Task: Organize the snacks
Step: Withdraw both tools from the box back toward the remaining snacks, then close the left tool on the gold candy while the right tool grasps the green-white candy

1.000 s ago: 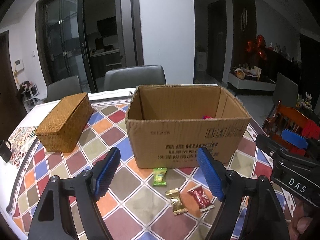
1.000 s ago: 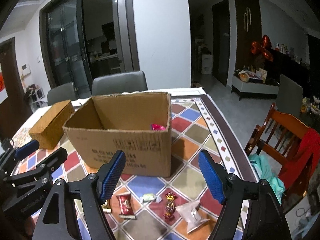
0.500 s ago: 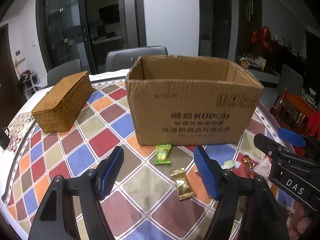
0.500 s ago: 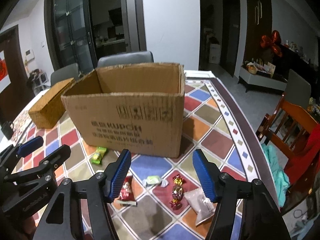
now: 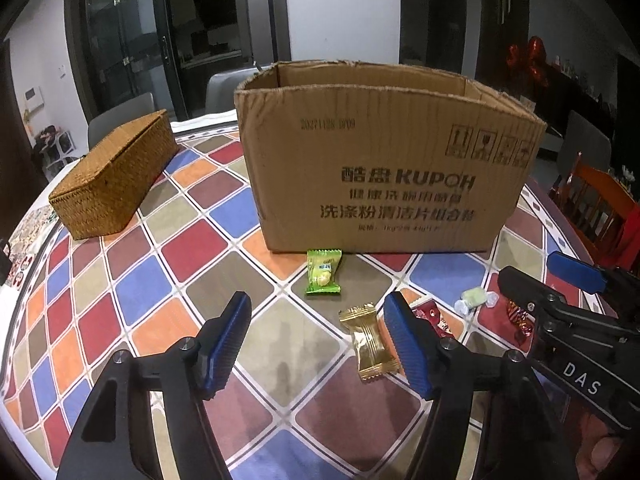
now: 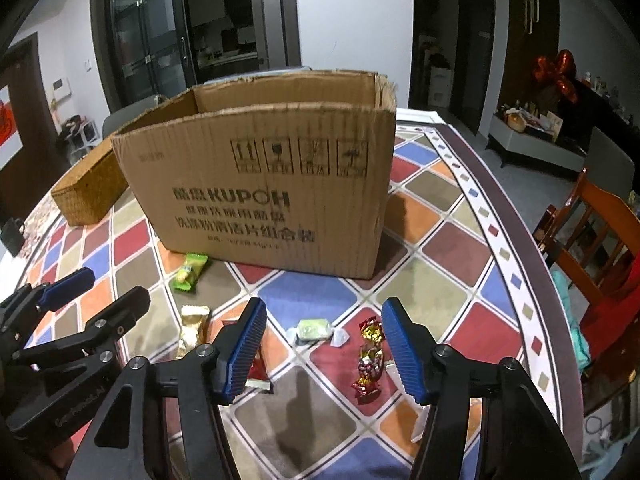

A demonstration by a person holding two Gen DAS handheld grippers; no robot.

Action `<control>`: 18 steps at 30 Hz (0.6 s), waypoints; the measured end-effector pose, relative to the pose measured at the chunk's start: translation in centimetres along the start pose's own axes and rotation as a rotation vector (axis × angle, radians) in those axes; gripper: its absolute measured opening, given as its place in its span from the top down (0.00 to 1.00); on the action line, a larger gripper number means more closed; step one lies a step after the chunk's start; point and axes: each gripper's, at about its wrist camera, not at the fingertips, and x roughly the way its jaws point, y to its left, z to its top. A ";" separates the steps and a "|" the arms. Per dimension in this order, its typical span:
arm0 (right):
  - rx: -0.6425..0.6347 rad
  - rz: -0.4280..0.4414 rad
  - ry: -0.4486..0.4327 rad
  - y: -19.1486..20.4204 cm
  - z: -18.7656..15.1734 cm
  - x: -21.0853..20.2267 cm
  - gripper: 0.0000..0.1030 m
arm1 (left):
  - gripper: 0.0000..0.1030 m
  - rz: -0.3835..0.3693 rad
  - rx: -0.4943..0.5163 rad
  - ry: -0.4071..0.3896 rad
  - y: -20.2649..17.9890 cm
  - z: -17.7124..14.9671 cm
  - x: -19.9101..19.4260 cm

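**Both grippers low over the loose snacks, box waiting behind**

Nearest to me, my left gripper (image 5: 318,340) hangs low over the patterned tablecloth (image 5: 192,248) with its jaws spread wide and nothing between them. My right gripper (image 6: 323,350) sits the same way, jaws wide apart and empty.

Just beyond the fingers lie the snacks I have to sort. The gold candy (image 5: 370,338) rests close inside the left gripper's right finger, and the red packet (image 5: 434,318) peeks out behind that finger. In the right wrist view, the pale green wrapped candy (image 6: 314,330) lies between the right gripper's fingertips, a little farther out, with the red-and-gold foil candies (image 6: 370,356) close to its right finger. A clear wrapper near that finger is mostly hidden. Farther out, the green candy packet (image 5: 324,272) lies just in front of the cardboard box (image 5: 380,168).

The box stands open-topped at mid-table; from this low angle I cannot see inside it. To the far left sits a closed woven basket (image 5: 116,176).

By my judgement, at least 5 snacks are not yet collected, so most of the work remains. My next step is probably to close on the nearest piece.
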 end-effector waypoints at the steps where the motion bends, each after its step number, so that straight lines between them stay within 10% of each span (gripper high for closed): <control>1: -0.001 0.001 0.005 0.0 -0.1 0.2 0.40 | 0.34 -0.004 0.000 0.005 -0.1 -0.1 0.2; 18: -0.016 0.031 0.087 0.2 -1.1 3.8 0.44 | 0.41 -0.026 0.015 0.090 -1.4 -1.6 3.6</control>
